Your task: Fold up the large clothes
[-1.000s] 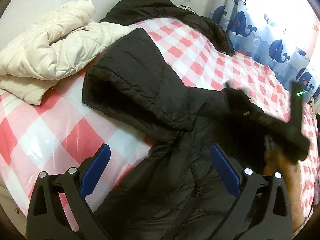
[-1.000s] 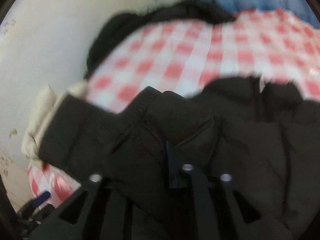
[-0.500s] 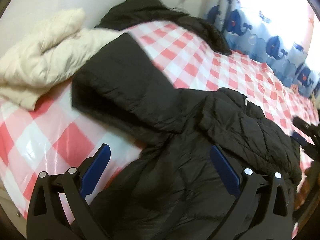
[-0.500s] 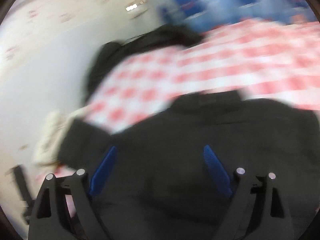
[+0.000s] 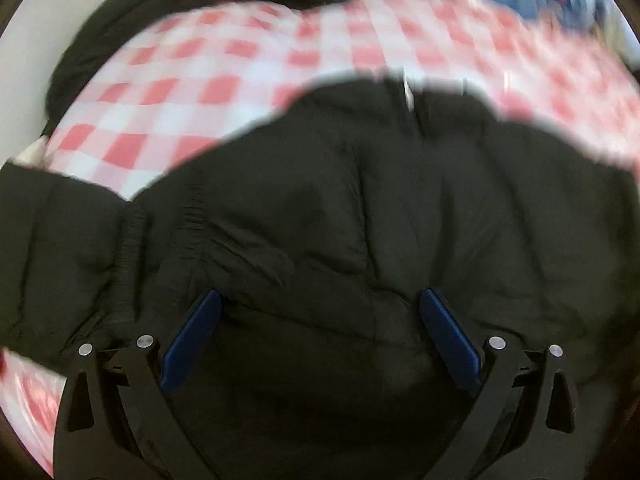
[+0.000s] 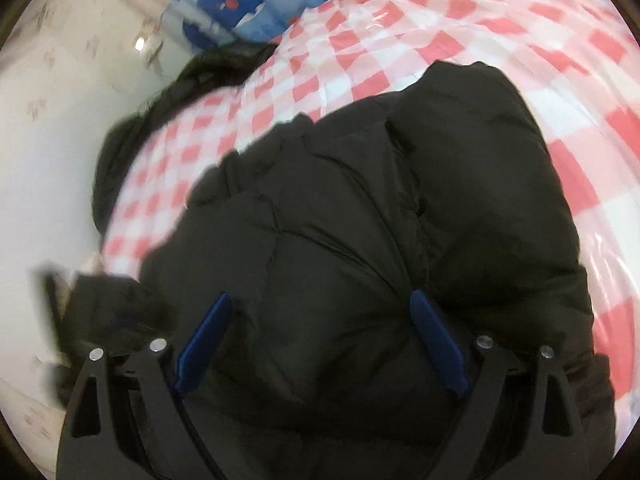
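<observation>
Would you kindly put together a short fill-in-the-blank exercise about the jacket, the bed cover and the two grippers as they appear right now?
1. The puffy jacket under both grippers is ____ in colour.
2. It lies on a bed cover checked in white and ____.
3. The right gripper has its jaws ____, with nothing clamped.
4. The pads of the left gripper are coloured ____.

Missing words: black; red; open; blue

Left gripper (image 5: 318,298): two matte black finger frames with triangular cut-outs, each carrying a pair of round silver screw heads near its top. Blue pads (image 5: 191,340) line the inner faces, long, flat and tapering. Right gripper (image 6: 320,300): identical black frames and silver screws; its blue pads (image 6: 436,344) show fine ribbing at the tip.
</observation>
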`<state>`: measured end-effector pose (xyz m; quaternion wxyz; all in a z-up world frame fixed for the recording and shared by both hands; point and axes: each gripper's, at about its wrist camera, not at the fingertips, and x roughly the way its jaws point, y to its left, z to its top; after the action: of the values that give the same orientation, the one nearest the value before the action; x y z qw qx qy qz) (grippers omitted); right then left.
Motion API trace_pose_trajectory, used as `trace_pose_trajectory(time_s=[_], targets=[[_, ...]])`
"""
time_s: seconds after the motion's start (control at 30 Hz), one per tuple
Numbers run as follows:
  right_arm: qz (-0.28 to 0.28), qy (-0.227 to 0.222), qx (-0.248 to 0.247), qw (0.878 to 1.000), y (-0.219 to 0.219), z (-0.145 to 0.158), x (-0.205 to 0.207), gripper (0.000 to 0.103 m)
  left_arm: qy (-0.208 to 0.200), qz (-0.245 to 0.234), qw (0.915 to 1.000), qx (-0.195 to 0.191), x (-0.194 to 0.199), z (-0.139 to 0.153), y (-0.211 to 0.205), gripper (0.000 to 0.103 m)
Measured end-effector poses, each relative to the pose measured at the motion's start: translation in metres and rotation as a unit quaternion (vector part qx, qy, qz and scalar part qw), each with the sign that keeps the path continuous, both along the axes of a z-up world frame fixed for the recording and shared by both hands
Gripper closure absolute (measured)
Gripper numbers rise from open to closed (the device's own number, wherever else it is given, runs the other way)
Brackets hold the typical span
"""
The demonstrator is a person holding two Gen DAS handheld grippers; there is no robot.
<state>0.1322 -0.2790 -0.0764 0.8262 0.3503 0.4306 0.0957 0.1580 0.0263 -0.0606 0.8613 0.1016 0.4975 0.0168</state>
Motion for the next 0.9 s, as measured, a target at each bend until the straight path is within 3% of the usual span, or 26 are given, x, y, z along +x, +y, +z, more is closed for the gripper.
trace_pose_trajectory(time_s=[0.13, 0.2, 0.23, 0.3, 0.43, 0.53, 0.57, 0.67, 0.73, 0.83, 0.87, 0.9], targets=[[-0.005, -0.038, 0.04, 0.998, 0.001, 0.023, -0.016, 0.015, -0.054, -0.073, 0.9957, 0.019, -0.025, 0.052, 0.021, 0.007], [-0.001, -0.048, 0.06, 0.997, 0.006, 0.028, -0.018, 0.014, -0.069, -0.137, 0.9877, 0.031, -0.036, 0.084, 0.04, 0.007], [0.005, -0.049, 0.064, 0.997, 0.011, 0.029, -0.017, 0.014, -0.068, -0.169, 0.9826, 0.037, -0.041, 0.095, 0.051, 0.007], [0.019, -0.049, 0.064, 0.997, 0.023, 0.032, -0.014, 0.014, -0.03, -0.239, 0.9695, 0.048, -0.048, 0.109, 0.078, 0.007], [0.035, -0.045, 0.082, 0.995, 0.037, 0.031, -0.011, 0.014, 0.006, -0.283, 0.9463, 0.156, -0.052, 0.097, 0.103, 0.007], [0.042, -0.05, 0.078, 0.995, 0.043, 0.034, -0.011, 0.014, 0.042, -0.299, 0.9311, 0.205, -0.051, 0.072, 0.11, 0.007], [0.043, -0.052, 0.076, 0.995, 0.044, 0.035, -0.011, 0.014, 0.044, -0.294, 0.9285, 0.223, -0.047, 0.066, 0.112, 0.007], [0.042, -0.053, 0.077, 0.995, 0.044, 0.035, -0.012, 0.014, 0.059, -0.263, 0.9348, 0.231, -0.03, 0.055, 0.123, 0.007], [0.041, -0.051, 0.078, 0.995, 0.043, 0.033, -0.011, 0.014, 0.072, -0.246, 0.931, 0.26, -0.022, 0.042, 0.127, 0.007], [0.04, -0.048, 0.088, 0.994, 0.041, 0.03, -0.011, 0.014, 0.104, -0.238, 0.9276, 0.268, -0.015, 0.026, 0.136, 0.034], [0.04, -0.049, 0.088, 0.994, 0.041, 0.031, -0.011, 0.014, 0.113, -0.229, 0.9305, 0.262, -0.01, 0.024, 0.139, 0.048], [0.04, -0.05, 0.088, 0.994, 0.041, 0.032, -0.011, 0.014, 0.115, -0.222, 0.9347, 0.253, -0.008, 0.024, 0.143, 0.072]])
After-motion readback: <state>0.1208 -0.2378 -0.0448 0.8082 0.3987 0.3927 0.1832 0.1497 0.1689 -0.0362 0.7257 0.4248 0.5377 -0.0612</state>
